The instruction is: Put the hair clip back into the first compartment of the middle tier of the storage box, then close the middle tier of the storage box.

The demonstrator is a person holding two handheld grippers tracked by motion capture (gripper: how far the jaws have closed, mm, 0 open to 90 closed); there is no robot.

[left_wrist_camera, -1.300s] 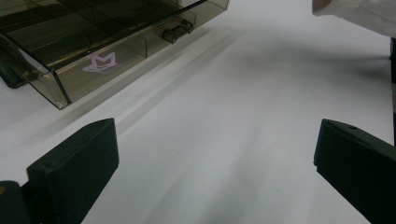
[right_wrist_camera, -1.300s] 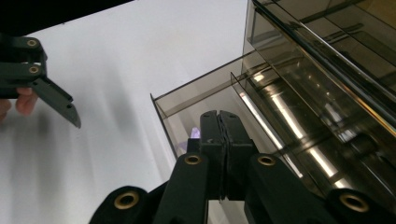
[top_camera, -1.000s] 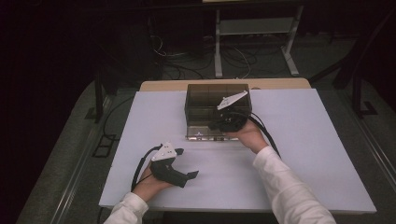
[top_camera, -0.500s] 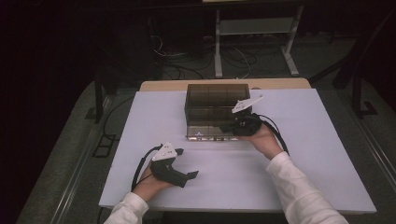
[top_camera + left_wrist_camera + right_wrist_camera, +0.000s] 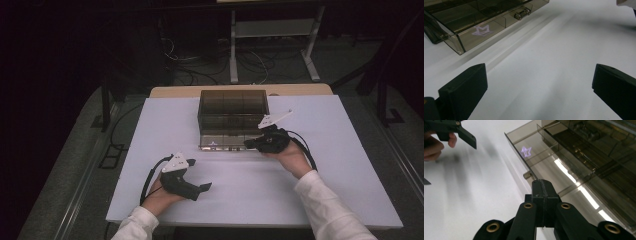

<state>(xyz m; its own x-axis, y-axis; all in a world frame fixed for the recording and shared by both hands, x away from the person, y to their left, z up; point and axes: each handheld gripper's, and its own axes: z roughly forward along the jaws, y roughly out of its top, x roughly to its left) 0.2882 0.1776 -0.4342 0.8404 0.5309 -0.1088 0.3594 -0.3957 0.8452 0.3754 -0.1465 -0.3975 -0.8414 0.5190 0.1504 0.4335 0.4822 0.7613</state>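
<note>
The smoky clear compartment box [image 5: 232,117] sits at the middle of the table's [image 5: 150,150] far edge. The right gripper [image 5: 248,144], jaws pressed together and empty, lies at the box's front right corner. The left gripper [image 5: 206,187] rests near the front edge, jaws wide.

A white-topped desk [image 5: 350,165] stands lit in a dark room, a strip of pale wood showing at its far edge. Grey floor [image 5: 75,150] flanks it; behind, tangled cables [image 5: 200,60] lie beside a white metal stand [image 5: 272,35] in deep shadow.
</note>
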